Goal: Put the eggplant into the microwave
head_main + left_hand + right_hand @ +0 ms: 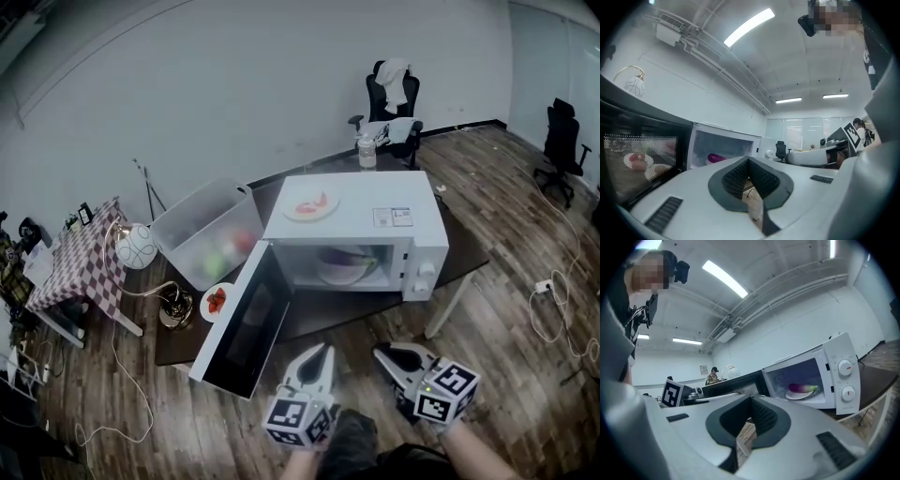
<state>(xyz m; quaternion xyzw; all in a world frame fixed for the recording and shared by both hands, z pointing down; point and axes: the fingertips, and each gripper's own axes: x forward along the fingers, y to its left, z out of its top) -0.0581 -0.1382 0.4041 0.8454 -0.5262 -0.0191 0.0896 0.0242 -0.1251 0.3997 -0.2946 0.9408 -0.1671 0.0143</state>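
The purple eggplant (349,260) with its green stem lies on a white plate inside the white microwave (375,211). The microwave door (246,323) hangs wide open to the left. In the left gripper view the eggplant (716,158) shows inside the lit cavity; in the right gripper view the eggplant (802,388) rests on its plate. My left gripper (319,352) and right gripper (382,354) are side by side low in front of the microwave, away from it. Each is shut with nothing held: left gripper (749,161), right gripper (751,401).
A plate with red food (311,204) sits on top of the microwave. A clear plastic bin (208,230) and a small plate of red pieces (216,301) stand to its left on the dark table (464,258). A lamp (139,246), a checked table (80,267) and office chairs (392,98) surround it.
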